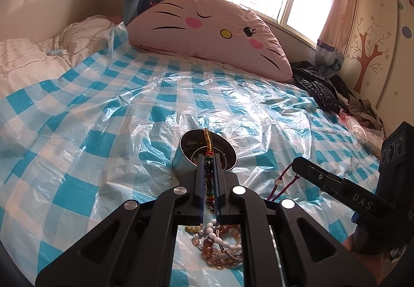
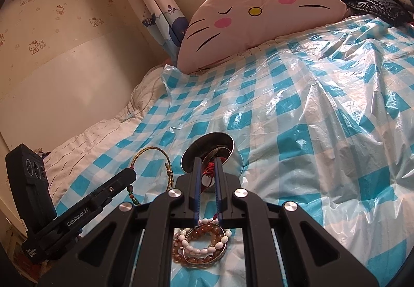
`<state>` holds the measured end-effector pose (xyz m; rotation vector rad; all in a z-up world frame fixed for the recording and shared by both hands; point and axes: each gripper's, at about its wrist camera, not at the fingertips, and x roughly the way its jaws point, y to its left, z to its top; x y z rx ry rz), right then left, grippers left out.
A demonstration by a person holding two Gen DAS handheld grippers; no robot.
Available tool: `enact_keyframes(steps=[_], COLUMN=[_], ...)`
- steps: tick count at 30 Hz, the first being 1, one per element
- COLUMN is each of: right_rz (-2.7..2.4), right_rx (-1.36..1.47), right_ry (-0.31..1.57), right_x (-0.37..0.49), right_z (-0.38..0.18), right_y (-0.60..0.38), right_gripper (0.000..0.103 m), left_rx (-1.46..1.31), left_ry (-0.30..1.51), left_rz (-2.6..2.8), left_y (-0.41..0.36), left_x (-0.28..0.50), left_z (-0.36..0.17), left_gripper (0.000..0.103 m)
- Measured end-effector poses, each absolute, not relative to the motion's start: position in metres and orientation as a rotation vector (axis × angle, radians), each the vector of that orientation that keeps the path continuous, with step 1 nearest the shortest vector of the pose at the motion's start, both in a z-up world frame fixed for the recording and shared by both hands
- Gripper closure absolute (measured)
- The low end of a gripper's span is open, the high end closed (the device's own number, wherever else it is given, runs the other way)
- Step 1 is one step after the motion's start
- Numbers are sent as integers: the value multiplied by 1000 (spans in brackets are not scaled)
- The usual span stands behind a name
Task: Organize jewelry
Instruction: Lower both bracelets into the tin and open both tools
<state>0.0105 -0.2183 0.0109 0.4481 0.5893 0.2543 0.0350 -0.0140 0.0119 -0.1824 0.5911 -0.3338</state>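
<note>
- Legible print: "DAS" on the right gripper (image 1: 297,164) body; "GenRobot.AI" on the left gripper (image 2: 130,173) body.
- Left gripper pinches a gold-cord beaded bracelet (image 1: 208,142), its loop over the steel bowl (image 1: 186,157) on the checked plastic sheet (image 1: 103,110).
- Right gripper pinches a red cord bracelet (image 2: 208,170), just before the bowl.
- Bead bracelet pile (image 2: 201,245) lies under both grippers, near the sheet's near edge.
</note>
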Motion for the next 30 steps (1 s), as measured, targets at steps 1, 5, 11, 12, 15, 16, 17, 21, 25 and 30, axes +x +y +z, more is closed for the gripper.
enact_keyframes(steps=[1,5,11,12,15,16,17,21,25,30], right_rz=[253,239,210,209,200,200,196,175,156,133], right_rx=[447,463,471,472,484,491,497,488,447,443], right_ry=[581,543,514,505,478,472,467,445,468,472], right_x=[11,15,26,28,40,46,51,69,80,86], right_z=[12,18,24,26,32,34,35,36,27,23], right_y=[-218,-220,-220,-220,-220,-221,-221,-217,-212,-219], right_gripper=[92,92,92,92,92,92,92,92,92,92], left_rx=[-180,-183,-193,-198,-206,-207,-205,-265,-320,-310], left_ry=[591,582,586,587,591,590,586,614,700,774], left_rz=[-336,-331,-330,-333,-337,-337,-336,-334,-360,-367], left_y=[-16,-19,-21,-21,-23,-25,-26,-27,-32,-40], left_x=[36,44,54,55,64,69,75,96,118,143], left_z=[12,13,14,17,26,29,31,21,-6,-22], left_gripper=[97,97,97,97,97,97,97,97,97,97])
